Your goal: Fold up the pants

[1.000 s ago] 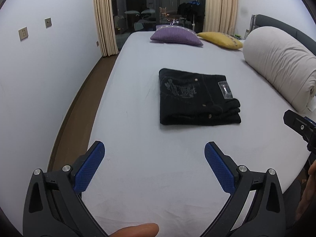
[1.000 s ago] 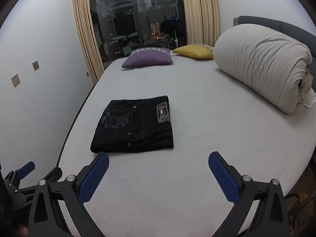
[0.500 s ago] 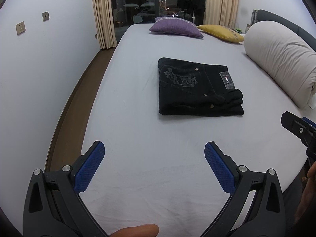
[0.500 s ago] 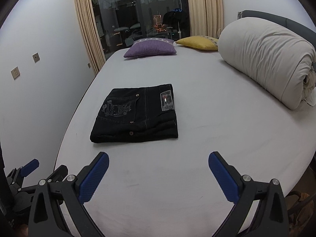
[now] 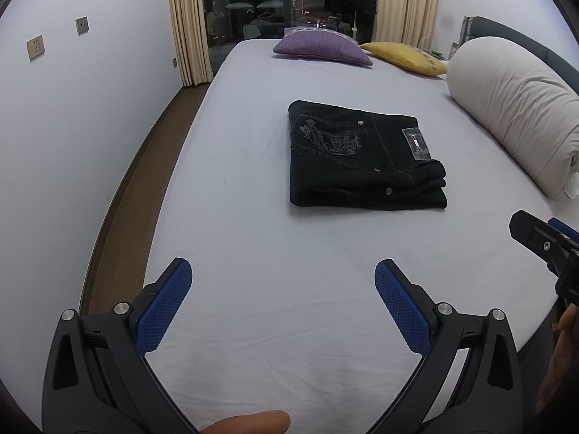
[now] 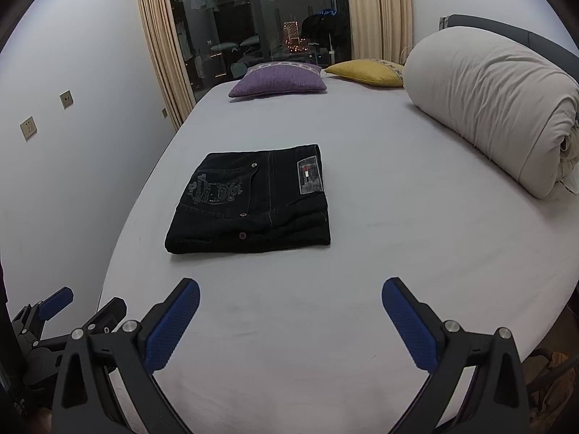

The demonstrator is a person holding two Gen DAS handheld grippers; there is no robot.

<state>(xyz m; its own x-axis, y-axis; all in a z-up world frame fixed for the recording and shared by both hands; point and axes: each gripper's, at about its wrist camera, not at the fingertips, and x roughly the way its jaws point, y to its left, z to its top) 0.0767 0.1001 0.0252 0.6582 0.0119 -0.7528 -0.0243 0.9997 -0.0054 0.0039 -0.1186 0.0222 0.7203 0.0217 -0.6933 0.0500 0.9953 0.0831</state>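
Black jeans (image 5: 362, 159) lie folded into a compact rectangle on the white bed (image 5: 275, 253), back pocket embroidery and a label patch facing up. They also show in the right wrist view (image 6: 253, 202). My left gripper (image 5: 283, 282) is open and empty, held above the bed short of the jeans. My right gripper (image 6: 290, 300) is open and empty, also short of the jeans. The right gripper's tip shows at the right edge of the left wrist view (image 5: 546, 242); the left gripper shows at the lower left of the right wrist view (image 6: 54, 311).
A rolled beige duvet (image 6: 495, 108) lies along the bed's right side. A purple pillow (image 6: 278, 79) and a yellow pillow (image 6: 365, 70) sit at the far end before the curtained window (image 6: 260, 18). A wall (image 5: 72, 144) and strip of wooden floor (image 5: 134, 195) run along the left.
Both grippers have tilted and come slightly closer to the bed; the jeans appear lower and nearer in both views. The jeans have not moved. Both grippers stay open.
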